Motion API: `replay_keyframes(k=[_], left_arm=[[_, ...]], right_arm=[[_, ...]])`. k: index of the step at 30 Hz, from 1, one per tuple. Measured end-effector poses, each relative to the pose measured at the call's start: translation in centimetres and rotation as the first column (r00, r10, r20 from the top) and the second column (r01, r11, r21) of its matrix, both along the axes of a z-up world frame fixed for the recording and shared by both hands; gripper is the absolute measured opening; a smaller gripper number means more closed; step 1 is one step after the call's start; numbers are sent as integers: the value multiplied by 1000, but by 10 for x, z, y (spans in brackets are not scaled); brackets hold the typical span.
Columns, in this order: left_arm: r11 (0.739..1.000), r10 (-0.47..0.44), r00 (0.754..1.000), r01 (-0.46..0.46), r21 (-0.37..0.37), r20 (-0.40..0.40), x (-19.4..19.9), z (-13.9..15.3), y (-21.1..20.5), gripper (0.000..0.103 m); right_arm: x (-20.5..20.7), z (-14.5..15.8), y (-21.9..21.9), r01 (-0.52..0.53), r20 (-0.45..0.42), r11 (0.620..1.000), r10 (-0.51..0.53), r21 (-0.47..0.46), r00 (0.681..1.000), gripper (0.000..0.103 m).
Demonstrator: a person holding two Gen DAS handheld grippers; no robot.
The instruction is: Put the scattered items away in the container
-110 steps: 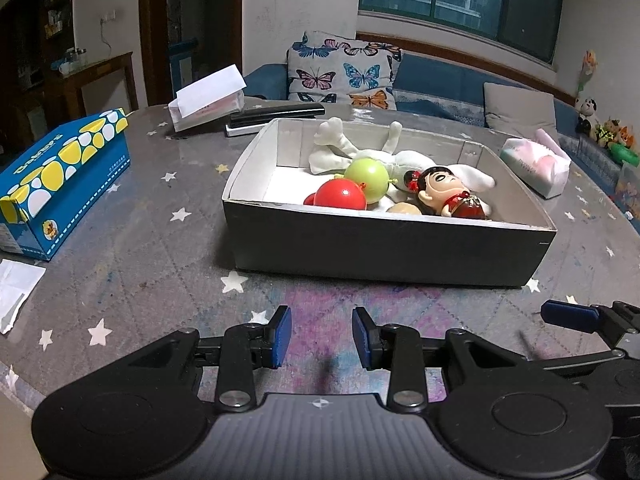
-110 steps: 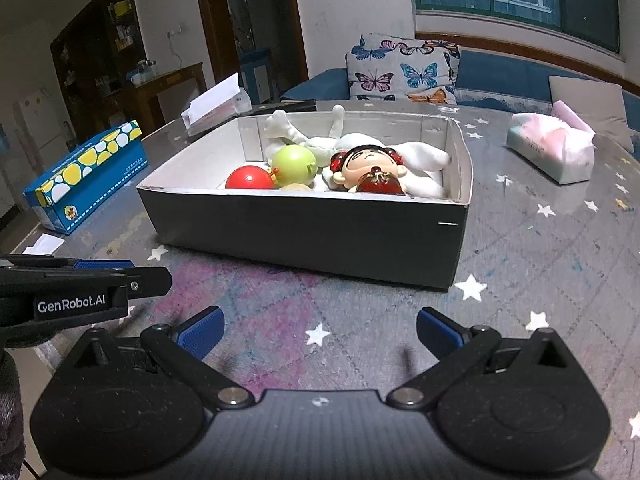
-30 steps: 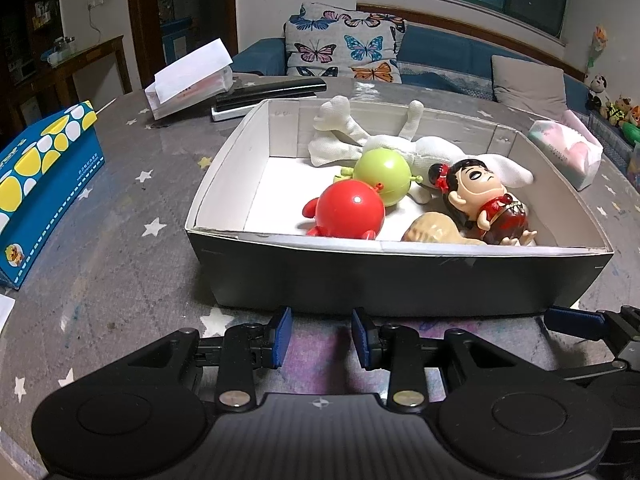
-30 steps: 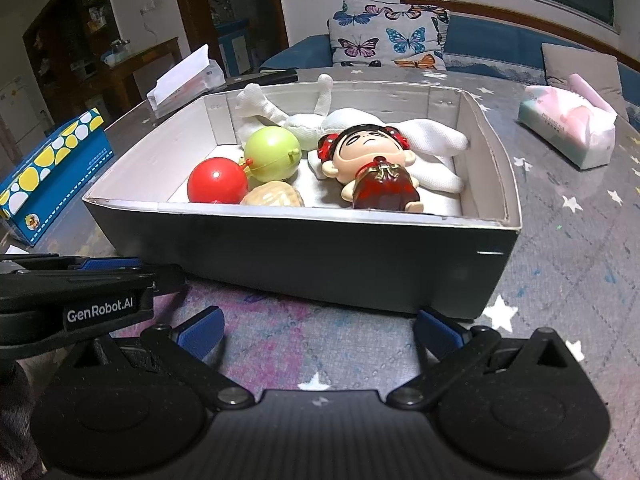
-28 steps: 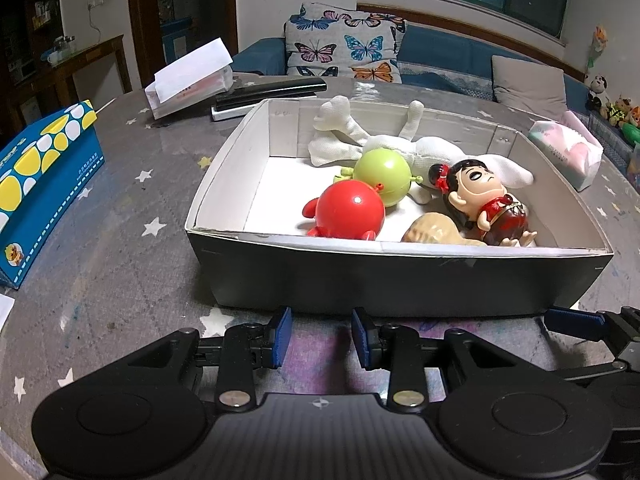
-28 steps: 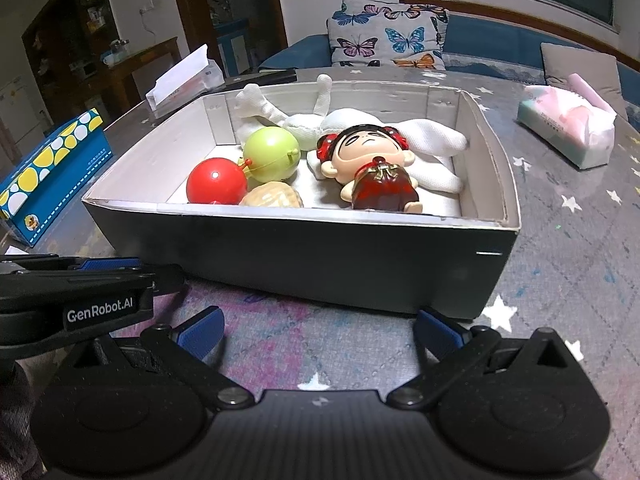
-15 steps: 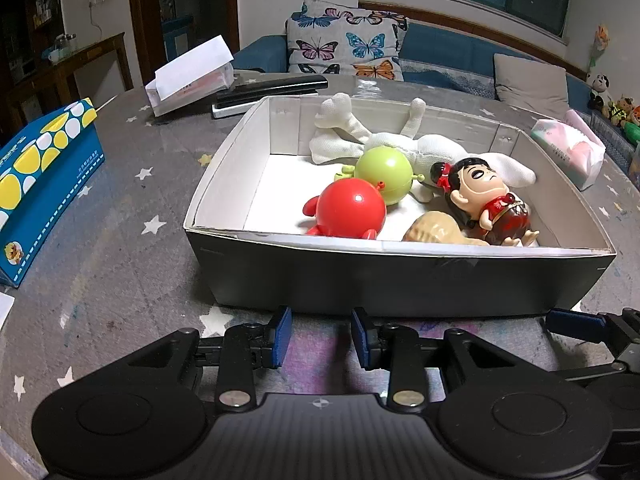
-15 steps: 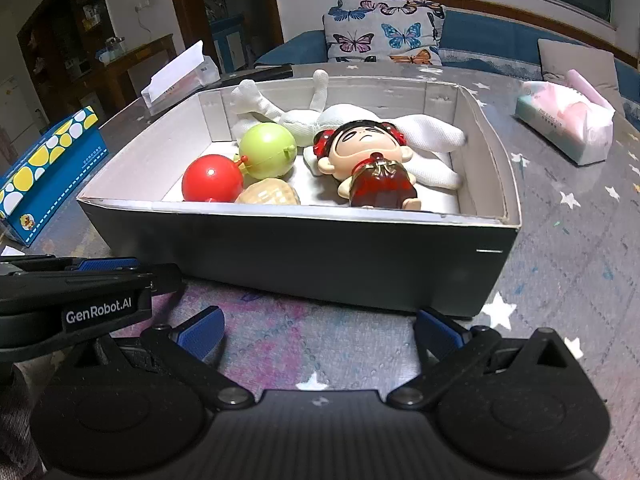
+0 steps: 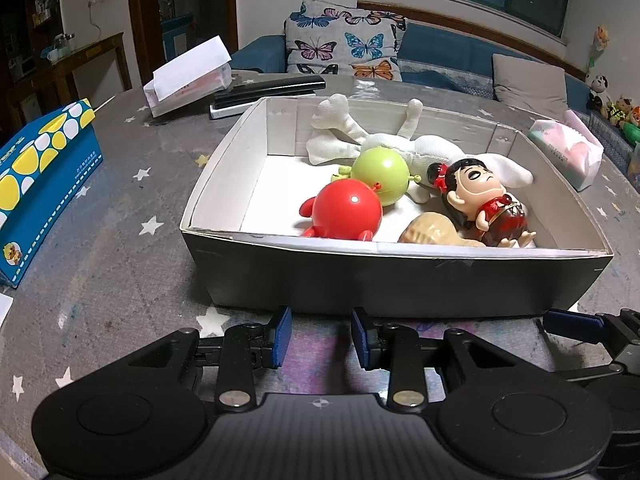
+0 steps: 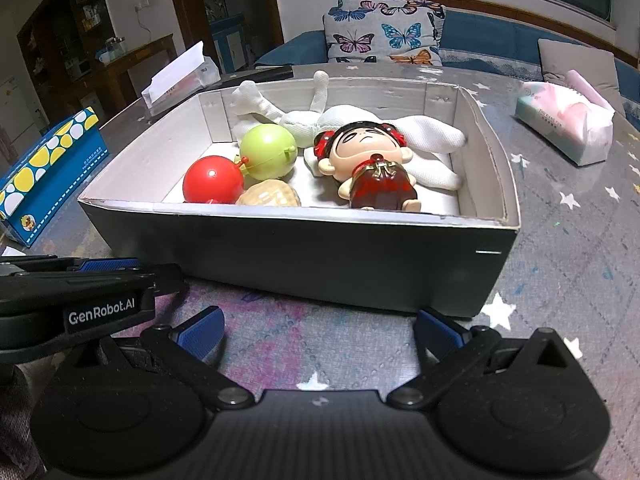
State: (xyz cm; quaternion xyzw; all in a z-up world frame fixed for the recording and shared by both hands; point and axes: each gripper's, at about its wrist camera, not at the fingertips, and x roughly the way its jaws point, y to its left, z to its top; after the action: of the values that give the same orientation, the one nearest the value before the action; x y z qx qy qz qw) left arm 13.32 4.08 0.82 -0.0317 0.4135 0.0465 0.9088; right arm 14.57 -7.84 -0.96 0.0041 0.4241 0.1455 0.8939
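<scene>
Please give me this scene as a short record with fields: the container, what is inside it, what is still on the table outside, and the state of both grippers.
container: box, open top, on the table
inside: red ball toy, green ball toy, doll, white plush, tan toy
outside: blue tissue box, pink tissue pack, both apart from the box
left gripper: open, empty, before the near wall
right gripper: open wide, empty
toys outside the box: none visible

Box at frame centre on bench; doll in its right half, two balls left of doll.
</scene>
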Motion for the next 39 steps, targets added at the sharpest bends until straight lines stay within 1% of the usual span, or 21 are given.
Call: replay_keyframes(k=[39], left_arm=[[1000,-5,1000,5,3,-1,-1,3,-1,35]], right_arm=[[-2,3,3,-2,1,1000,2,2,1000,103]])
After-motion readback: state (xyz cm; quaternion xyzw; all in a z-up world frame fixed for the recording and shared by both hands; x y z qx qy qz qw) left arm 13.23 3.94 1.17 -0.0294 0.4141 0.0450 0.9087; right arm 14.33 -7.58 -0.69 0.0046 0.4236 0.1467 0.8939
